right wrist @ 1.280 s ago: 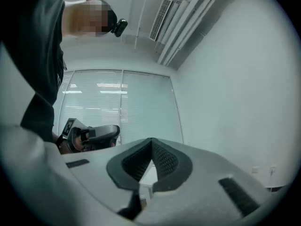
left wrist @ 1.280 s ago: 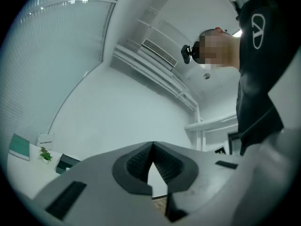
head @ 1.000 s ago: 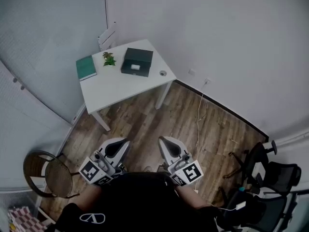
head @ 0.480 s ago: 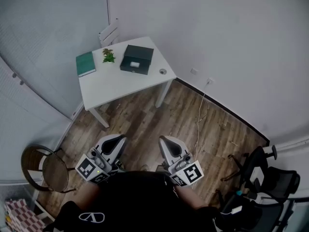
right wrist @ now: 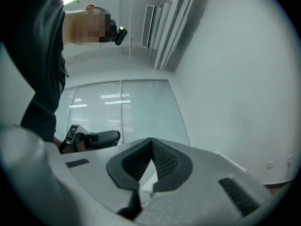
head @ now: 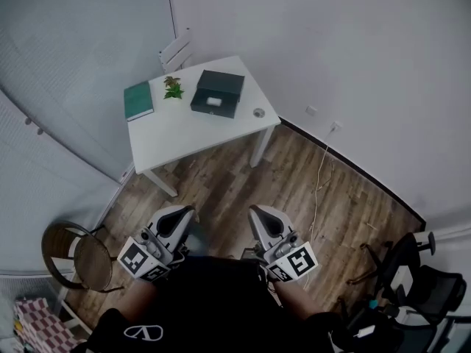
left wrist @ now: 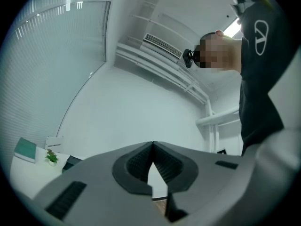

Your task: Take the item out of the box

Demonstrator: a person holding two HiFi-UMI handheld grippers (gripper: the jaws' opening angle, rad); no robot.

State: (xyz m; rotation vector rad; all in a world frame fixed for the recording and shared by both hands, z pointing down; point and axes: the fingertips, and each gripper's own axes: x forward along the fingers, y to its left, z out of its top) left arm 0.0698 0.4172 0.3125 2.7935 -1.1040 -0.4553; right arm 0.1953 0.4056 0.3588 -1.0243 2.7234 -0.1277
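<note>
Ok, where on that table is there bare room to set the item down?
The near half of the table, in front of the green book and the dark box, is bare. The far edge is crowded: book, small plant, box.

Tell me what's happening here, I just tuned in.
A person stands on the wooden floor, away from the white table, with a gripper in each hand. The left gripper and right gripper are both shut and empty. The dark box sits on the table, apparently closed, beside a small plant and a green book. Neither gripper has reached it yet.
</note>
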